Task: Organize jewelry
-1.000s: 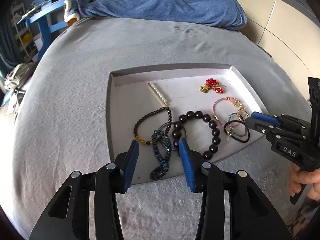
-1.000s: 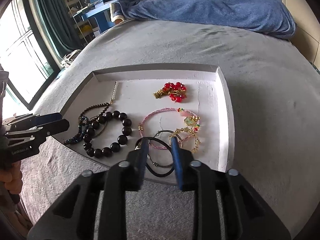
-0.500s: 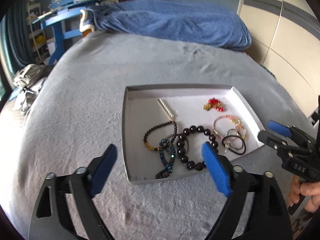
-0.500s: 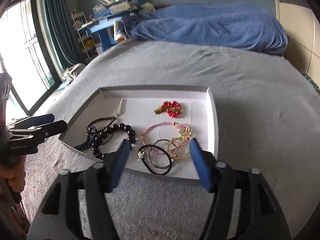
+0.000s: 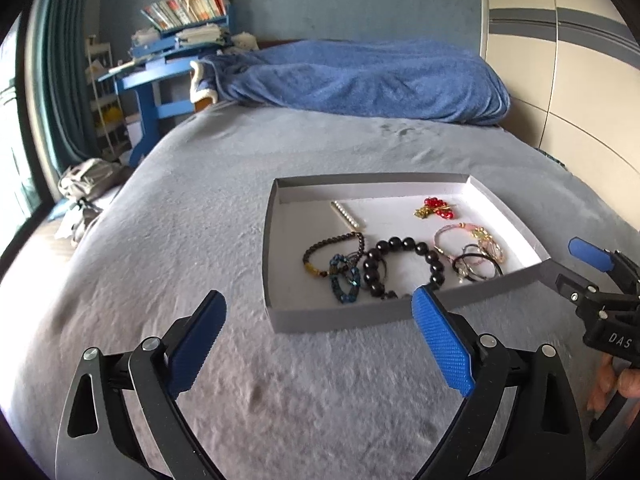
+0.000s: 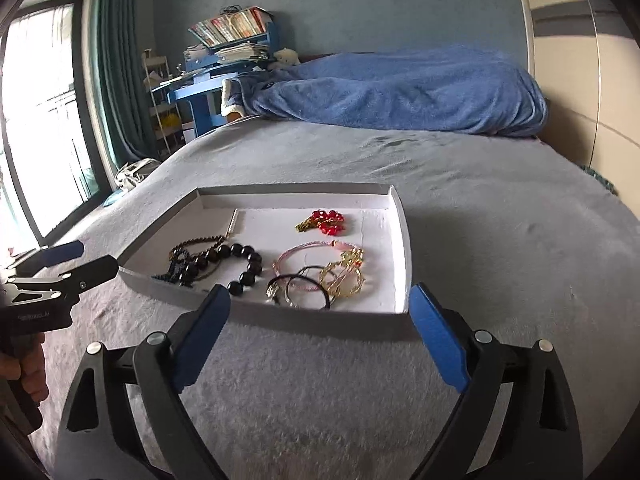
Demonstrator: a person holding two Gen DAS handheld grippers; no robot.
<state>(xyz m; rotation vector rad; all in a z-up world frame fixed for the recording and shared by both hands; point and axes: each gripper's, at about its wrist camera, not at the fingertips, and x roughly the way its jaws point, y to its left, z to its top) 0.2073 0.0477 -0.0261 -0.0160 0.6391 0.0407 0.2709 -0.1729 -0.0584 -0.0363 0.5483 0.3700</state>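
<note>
Hovering short of the shallow grey cardboard tray (image 5: 340,314) of bracelets, the left gripper (image 5: 320,344) and right gripper (image 6: 320,332) had just spread their jaws wide with nothing between them, so the placing step looked finished and the next move called only for pulling clear.

We saw our left gripper (image 5: 318,322) spread wide and empty above a grey bedspread (image 5: 180,240), just short of a shallow grey tray (image 5: 272,240) holding beaded bracelets (image 5: 404,264), right gripper (image 5: 560,264) alongside

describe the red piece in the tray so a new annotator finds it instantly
On the grey bed sits a shallow grey tray with a white floor. The red bead cluster lies alone near the tray's far wall, towards its right end. It is the only red item, with a bit of gold chain attached.
</note>
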